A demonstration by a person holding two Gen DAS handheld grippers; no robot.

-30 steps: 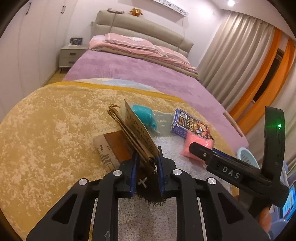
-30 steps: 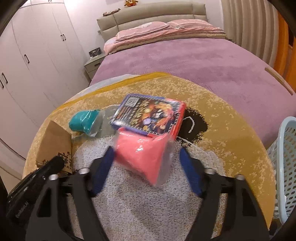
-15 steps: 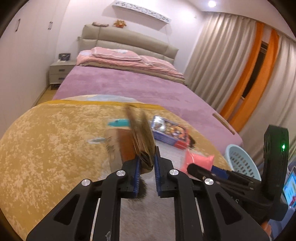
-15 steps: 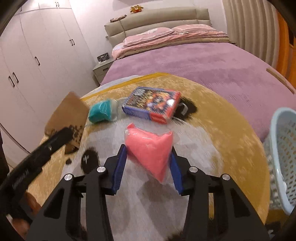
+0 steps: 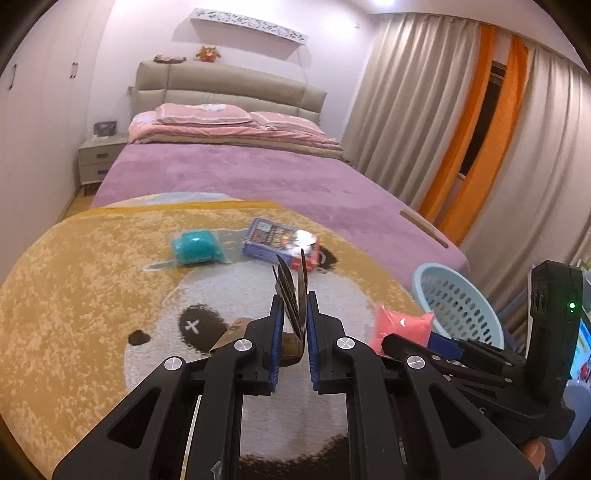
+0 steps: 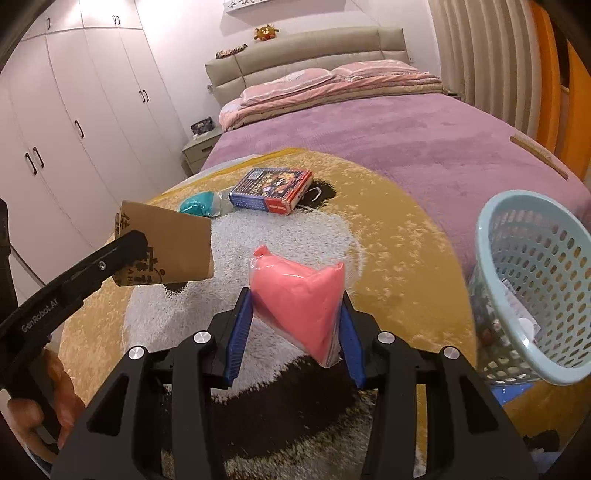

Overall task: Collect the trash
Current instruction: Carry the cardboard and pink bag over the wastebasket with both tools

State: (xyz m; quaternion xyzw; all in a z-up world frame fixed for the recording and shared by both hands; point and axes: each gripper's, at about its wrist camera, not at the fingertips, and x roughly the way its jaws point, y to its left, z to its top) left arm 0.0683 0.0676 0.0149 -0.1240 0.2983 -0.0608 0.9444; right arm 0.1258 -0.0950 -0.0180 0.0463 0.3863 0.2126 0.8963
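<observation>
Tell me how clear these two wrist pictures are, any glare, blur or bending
Left wrist view: strong fisheye bending with dark corners, a ceiling light flaring at the top edge, glare on the printed box, and the folded paper bag close up and slightly soft. Right wrist view: the same bending, curving the wardrobe doors; the pink packet and blue basket look sharp.

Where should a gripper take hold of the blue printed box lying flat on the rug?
Probably across the blue printed box at its narrow width, coming from above: it lies flat on the rug, its long sides are exposed, and the teal packet lies beyond one end.
</observation>
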